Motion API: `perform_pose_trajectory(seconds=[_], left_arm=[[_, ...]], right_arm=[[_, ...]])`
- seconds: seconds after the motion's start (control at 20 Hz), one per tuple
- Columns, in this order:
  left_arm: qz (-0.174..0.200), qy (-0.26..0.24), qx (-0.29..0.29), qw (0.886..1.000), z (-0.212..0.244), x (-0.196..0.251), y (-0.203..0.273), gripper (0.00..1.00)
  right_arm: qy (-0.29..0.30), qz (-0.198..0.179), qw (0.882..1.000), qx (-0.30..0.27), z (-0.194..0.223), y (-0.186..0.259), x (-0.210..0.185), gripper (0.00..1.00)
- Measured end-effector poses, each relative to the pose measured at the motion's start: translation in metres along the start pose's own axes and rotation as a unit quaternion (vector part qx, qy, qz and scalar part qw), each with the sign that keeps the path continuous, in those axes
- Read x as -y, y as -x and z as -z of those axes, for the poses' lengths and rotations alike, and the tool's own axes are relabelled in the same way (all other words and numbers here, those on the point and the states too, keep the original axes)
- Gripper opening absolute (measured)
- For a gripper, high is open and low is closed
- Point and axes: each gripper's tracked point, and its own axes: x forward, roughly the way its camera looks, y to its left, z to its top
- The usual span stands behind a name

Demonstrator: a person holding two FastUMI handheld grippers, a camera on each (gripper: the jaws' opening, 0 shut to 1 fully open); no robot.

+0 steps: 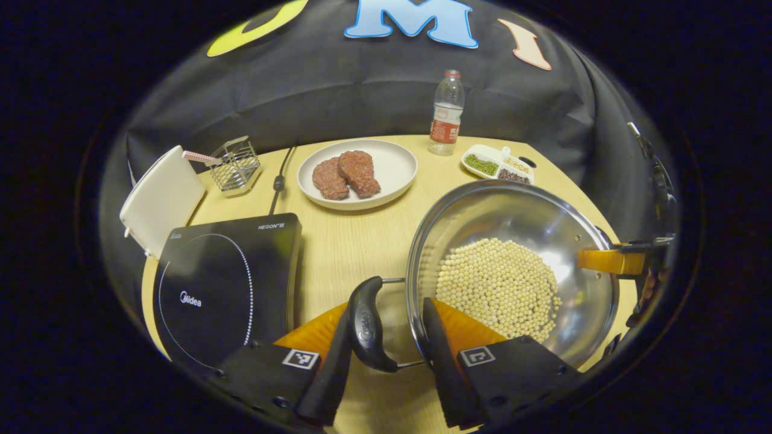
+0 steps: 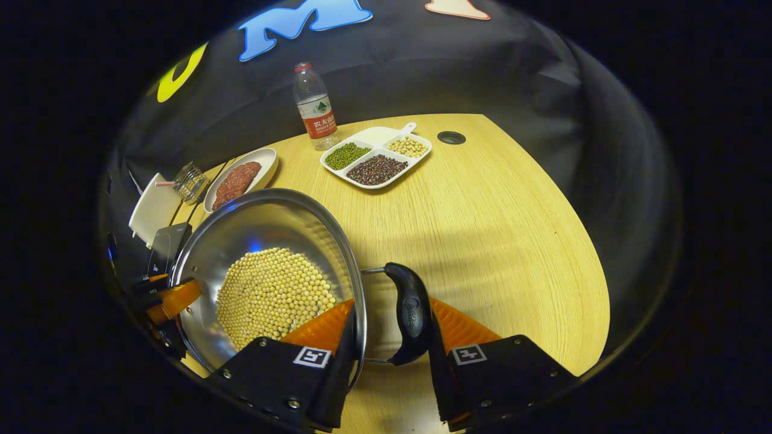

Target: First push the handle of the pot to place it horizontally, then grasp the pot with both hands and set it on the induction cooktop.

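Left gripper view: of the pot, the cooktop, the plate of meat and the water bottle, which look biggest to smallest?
1. Pot, nearest the camera, which enlarges it.
2. Induction cooktop.
3. Plate.
4. Water bottle, farthest off, so its true size is unsure.

— What's on the wooden table (image 2: 482,223)?

— The pot (image 1: 512,271) of soybeans, near its front. Left of the pot, an induction cooktop (image 1: 226,283). Behind the pot, a plate (image 1: 357,173) of meat, a bottle (image 1: 447,114) and a divided dish (image 2: 377,157) of beans.

— Anything beyond the cooktop?

— A wire basket (image 1: 236,164) and a white board (image 1: 161,199).
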Motion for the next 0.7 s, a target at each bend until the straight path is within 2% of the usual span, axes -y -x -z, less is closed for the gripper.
perform_pose_trajectory(seconds=[0.05,0.1,0.15,0.2,0.5,0.55,0.65,0.7], left_arm=[[-0.002,0.001,0.0,1.0,0.0,0.0,0.0,0.67],[-0.003,0.0,0.0,1.0,0.0,0.0,-0.001,0.66],[-0.003,0.002,0.0,1.0,-0.001,-0.001,0.0,0.68],[-0.002,0.002,-0.001,1.0,-0.001,-0.001,0.0,0.63],[0.0,0.012,0.002,1.0,-0.008,-0.006,0.013,0.63],[0.0,0.01,0.006,1.0,-0.011,-0.007,0.021,0.6],[0.001,0.011,0.011,1.0,-0.016,-0.009,0.036,0.63],[0.003,0.011,0.012,1.0,-0.018,-0.011,0.042,0.6]], right_arm=[[-0.004,-0.001,1.0,0.001,0.0,-0.001,0.0,0.58],[-0.005,-0.001,1.0,0.0,0.0,0.002,-0.001,0.48],[-0.008,-0.001,1.0,-0.001,0.0,0.002,0.0,0.53],[-0.01,-0.001,1.0,0.0,0.0,0.003,0.0,0.54],[0.0,-0.005,1.0,0.01,-0.006,0.021,-0.008,0.53],[-0.003,-0.007,1.0,0.011,-0.005,0.026,-0.01,0.53],[-0.003,-0.008,1.0,0.014,-0.006,0.036,-0.015,0.53],[-0.004,-0.007,1.0,0.013,-0.006,0.043,-0.017,0.53]])
